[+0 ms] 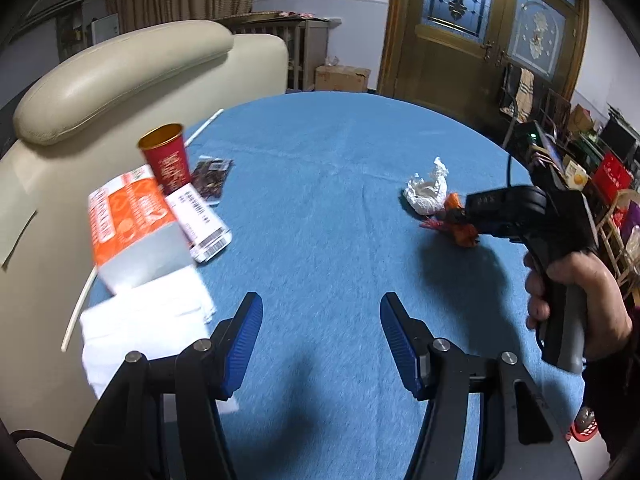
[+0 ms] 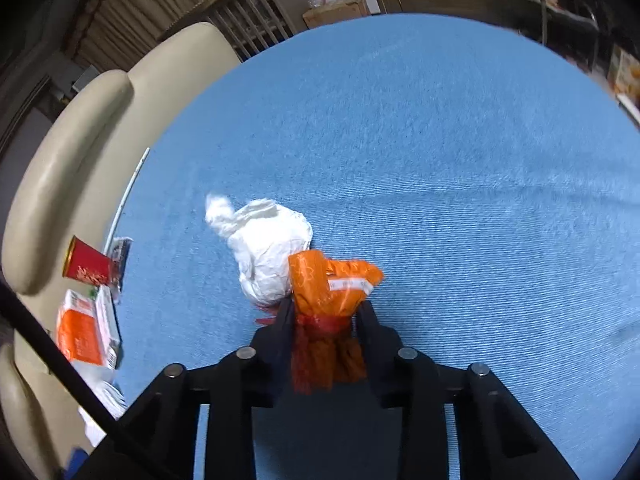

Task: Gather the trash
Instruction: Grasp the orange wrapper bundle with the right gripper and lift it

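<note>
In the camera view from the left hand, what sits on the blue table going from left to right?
White tissues → orange box → red cup → dark packet → crumpled white paper → orange wrapper, pinched by the right hand-held gripper.

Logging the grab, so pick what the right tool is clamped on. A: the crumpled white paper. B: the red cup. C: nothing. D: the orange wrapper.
D: in the right wrist view the right tool pinches the orange wrapper between its fingers, while the crumpled white paper lies beside it, ungripped.
</note>
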{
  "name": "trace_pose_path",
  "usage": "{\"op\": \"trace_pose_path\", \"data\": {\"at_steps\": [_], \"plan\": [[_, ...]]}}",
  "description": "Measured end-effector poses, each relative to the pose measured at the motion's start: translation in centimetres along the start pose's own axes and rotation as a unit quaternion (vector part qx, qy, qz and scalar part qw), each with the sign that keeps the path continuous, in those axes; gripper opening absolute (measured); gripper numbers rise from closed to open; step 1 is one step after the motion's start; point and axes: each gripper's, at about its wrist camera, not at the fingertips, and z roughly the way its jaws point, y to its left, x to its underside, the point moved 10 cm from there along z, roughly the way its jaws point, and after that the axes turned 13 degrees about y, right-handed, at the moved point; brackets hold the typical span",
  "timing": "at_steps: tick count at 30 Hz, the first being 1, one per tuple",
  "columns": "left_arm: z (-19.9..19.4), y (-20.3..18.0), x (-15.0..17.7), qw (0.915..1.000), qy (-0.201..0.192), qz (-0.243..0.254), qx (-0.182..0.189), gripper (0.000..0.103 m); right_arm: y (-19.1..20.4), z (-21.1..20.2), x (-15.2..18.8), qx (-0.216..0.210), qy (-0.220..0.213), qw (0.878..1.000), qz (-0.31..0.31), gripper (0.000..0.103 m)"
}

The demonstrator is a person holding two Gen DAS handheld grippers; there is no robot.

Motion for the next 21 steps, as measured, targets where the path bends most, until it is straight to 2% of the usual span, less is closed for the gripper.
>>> {"op": "trace_pose_path", "data": {"at_steps": [16, 21], "plan": [[6.2, -9.2, -9.0, 0.9983, 0.022, 0.037, 0.041, 0.062, -6.5, -6.5, 5.5, -0.016, -0.040, 0.999, -0.024, 0.033], [8.3, -12.0, -11.2, 0.9974, 0.025, 0.057, 0.037, 0.065, -8.2, -7.3, 7.3, -0.033, -0.044, 0.998, -0.019, 0.033]]}}
